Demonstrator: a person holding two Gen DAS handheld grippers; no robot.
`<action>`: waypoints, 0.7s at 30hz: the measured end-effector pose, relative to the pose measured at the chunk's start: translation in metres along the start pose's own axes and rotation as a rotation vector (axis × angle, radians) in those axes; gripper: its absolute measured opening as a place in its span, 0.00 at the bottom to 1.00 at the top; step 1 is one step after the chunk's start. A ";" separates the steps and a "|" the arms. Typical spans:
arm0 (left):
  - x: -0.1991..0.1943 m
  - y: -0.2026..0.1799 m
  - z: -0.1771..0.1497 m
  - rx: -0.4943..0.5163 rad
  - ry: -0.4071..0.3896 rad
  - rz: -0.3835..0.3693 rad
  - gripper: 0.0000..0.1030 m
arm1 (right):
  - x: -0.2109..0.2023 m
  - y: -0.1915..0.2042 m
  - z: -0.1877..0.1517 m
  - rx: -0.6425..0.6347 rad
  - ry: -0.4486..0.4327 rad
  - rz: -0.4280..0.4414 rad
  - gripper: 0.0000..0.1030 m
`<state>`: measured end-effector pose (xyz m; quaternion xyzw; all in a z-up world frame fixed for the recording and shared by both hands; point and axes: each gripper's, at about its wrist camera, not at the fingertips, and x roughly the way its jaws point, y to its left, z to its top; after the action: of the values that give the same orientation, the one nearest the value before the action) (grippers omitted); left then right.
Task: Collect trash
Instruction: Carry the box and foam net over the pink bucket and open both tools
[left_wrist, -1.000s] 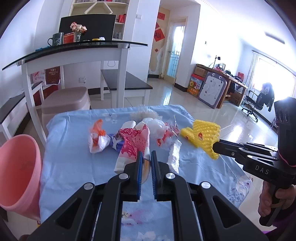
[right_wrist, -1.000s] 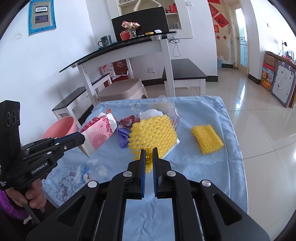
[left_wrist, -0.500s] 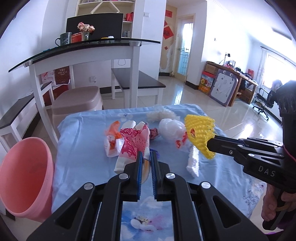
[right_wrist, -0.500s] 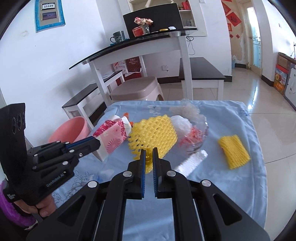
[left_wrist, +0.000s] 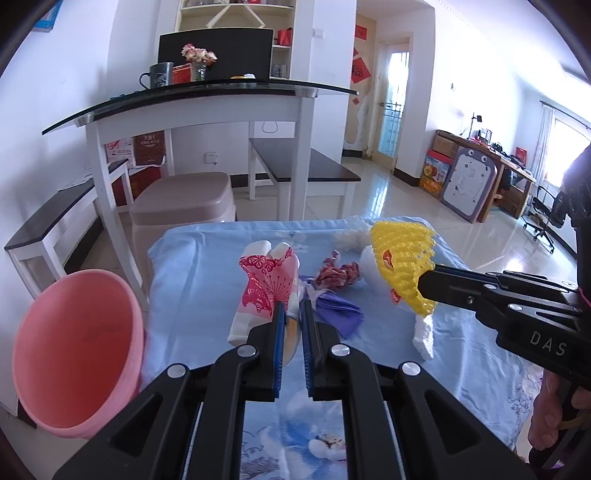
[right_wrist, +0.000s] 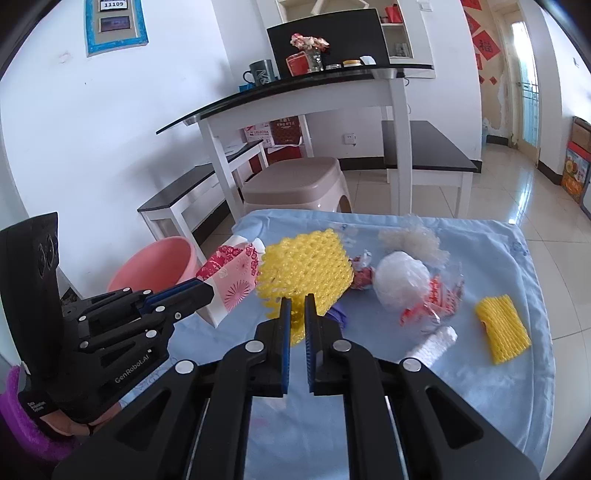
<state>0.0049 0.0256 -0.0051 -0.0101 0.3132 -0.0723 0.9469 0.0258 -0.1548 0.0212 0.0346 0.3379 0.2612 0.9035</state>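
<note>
My left gripper (left_wrist: 291, 314) is shut on a pink and white patterned paper carton (left_wrist: 266, 288) and holds it above the blue cloth. It also shows in the right wrist view (right_wrist: 231, 284). My right gripper (right_wrist: 297, 306) is shut on a yellow foam net (right_wrist: 304, 269), held above the table next to the carton; it also shows in the left wrist view (left_wrist: 402, 258). A pink bin (left_wrist: 74, 354) stands to the left, below table height. Trash lies on the cloth: a red wrapper (left_wrist: 338, 273), a purple scrap (left_wrist: 338, 306), a white bag (right_wrist: 402, 280), a second yellow net (right_wrist: 502, 328).
The table has a blue flowered cloth (left_wrist: 207, 280). A white foam strip (right_wrist: 432, 343) and a clear red-printed wrapper (right_wrist: 439, 299) lie on it. A beige stool (left_wrist: 181, 206) and a white glass-topped desk (left_wrist: 207, 107) stand behind the table.
Both grippers moved left toward the pink bin, carrying the carton and the yellow net. The bin looms larger in the left wrist view.
</note>
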 end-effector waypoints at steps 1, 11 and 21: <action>-0.001 0.002 0.000 -0.002 -0.002 0.004 0.08 | 0.001 0.003 0.001 -0.004 -0.001 0.002 0.07; -0.013 0.028 0.000 -0.045 -0.029 0.034 0.08 | 0.019 0.030 0.011 -0.040 -0.003 0.037 0.07; -0.031 0.069 -0.002 -0.090 -0.047 0.123 0.08 | 0.045 0.073 0.022 -0.093 0.015 0.121 0.07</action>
<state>-0.0113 0.0988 0.0071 -0.0349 0.2940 0.0003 0.9552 0.0353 -0.0665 0.0285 0.0108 0.3295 0.3311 0.8841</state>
